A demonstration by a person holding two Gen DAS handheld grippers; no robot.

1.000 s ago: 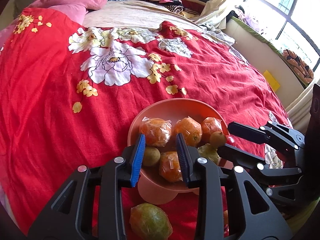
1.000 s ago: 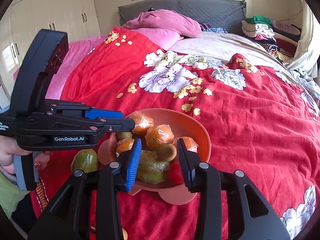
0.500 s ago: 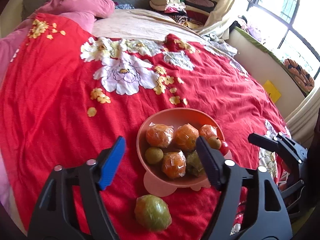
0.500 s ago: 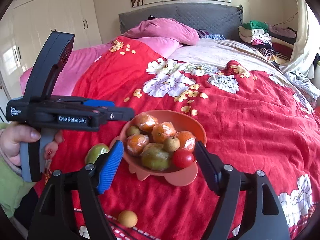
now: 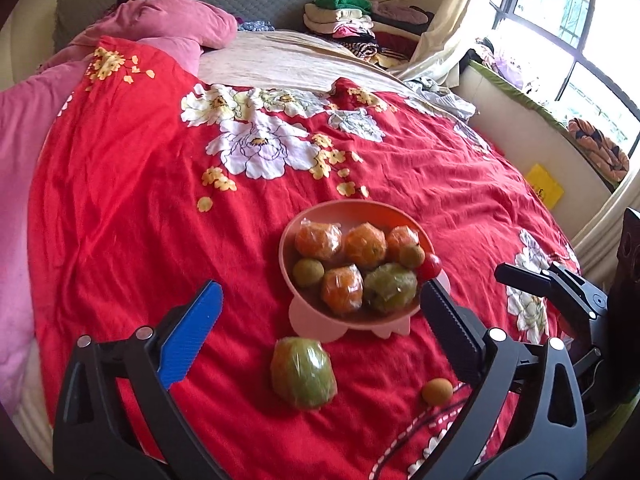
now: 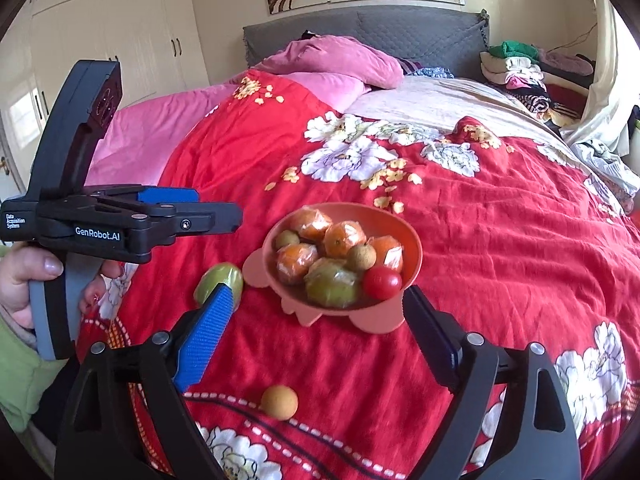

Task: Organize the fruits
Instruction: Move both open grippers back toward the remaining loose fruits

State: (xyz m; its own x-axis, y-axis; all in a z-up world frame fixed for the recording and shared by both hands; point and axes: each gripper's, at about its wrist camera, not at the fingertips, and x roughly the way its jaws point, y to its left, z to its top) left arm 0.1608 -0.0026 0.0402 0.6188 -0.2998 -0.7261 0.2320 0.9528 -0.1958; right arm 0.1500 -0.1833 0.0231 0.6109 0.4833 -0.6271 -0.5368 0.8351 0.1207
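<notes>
A pink footed bowl (image 5: 320, 216) (image 6: 400, 216) stands on the red flowered bedspread, holding several wrapped oranges, a wrapped green fruit, two small brown fruits and a red tomato (image 6: 382, 282). Another wrapped green fruit (image 5: 303, 372) (image 6: 218, 278) lies on the bedspread in front of the bowl. A small tan fruit (image 5: 437, 391) (image 6: 279, 402) lies nearer to me. My left gripper (image 5: 320, 292) (image 6: 234, 216) hangs short of the bowl, jaws opening, nothing between them. My right gripper (image 6: 318, 294) (image 5: 516, 274) is likewise back from the bowl, jaws opening and holding nothing.
A hand (image 6: 24, 280) in a green sleeve holds the left gripper's handle. Pink pillows (image 6: 340, 60) lie by the grey headboard, folded clothes (image 5: 344, 20) are stacked at the far corner. A window ledge (image 5: 520, 92) runs along the right of the bed, wardrobes (image 6: 120, 32) stand on the left.
Both grippers have drawn back and up from the bowl, and their jaws have spread from nearly shut to wide. The small tan fruit has come into view.
</notes>
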